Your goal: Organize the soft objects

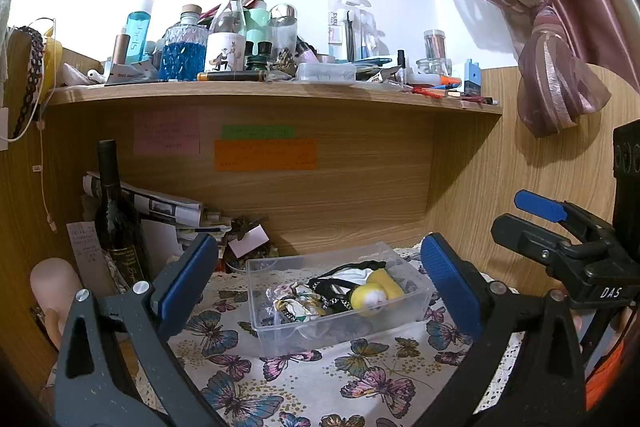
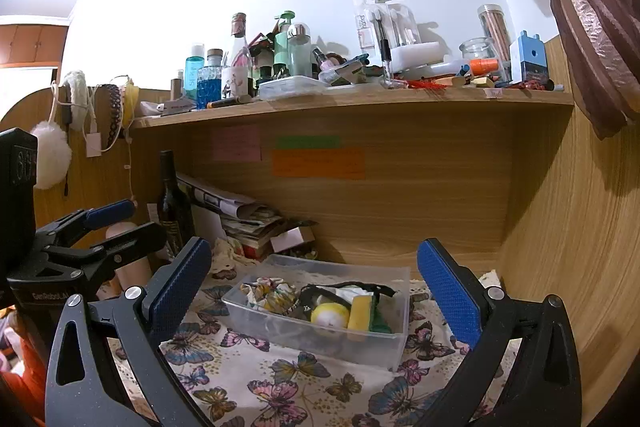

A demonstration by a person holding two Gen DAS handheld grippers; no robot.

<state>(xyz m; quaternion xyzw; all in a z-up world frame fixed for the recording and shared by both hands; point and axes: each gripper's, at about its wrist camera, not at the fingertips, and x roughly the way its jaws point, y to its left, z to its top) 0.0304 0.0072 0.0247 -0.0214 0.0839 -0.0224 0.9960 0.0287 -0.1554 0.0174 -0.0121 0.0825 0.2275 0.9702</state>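
A clear plastic box (image 1: 280, 333) stands on a butterfly-print cloth (image 1: 304, 379). In it lie a yellow plush ball (image 1: 370, 298), a yellow sponge (image 1: 386, 283), a black strap (image 1: 340, 287) and patterned scrunchies (image 1: 296, 305). My left gripper (image 1: 320, 283) is open and empty, held just in front of the box. The box also shows in the right wrist view (image 2: 320, 339), with the ball (image 2: 330, 315) and sponge (image 2: 359, 313) inside. My right gripper (image 2: 314, 285) is open and empty, in front of the box too. Each gripper shows in the other's view, the right one (image 1: 560, 223) and the left one (image 2: 92, 227).
A dark wine bottle (image 1: 118, 215) and stacked papers (image 1: 176, 211) stand at the back left of the wooden alcove. A shelf (image 1: 280, 93) above carries several bottles and jars. A tied curtain (image 1: 556, 75) hangs at right. A white pompom (image 2: 50, 155) hangs at left.
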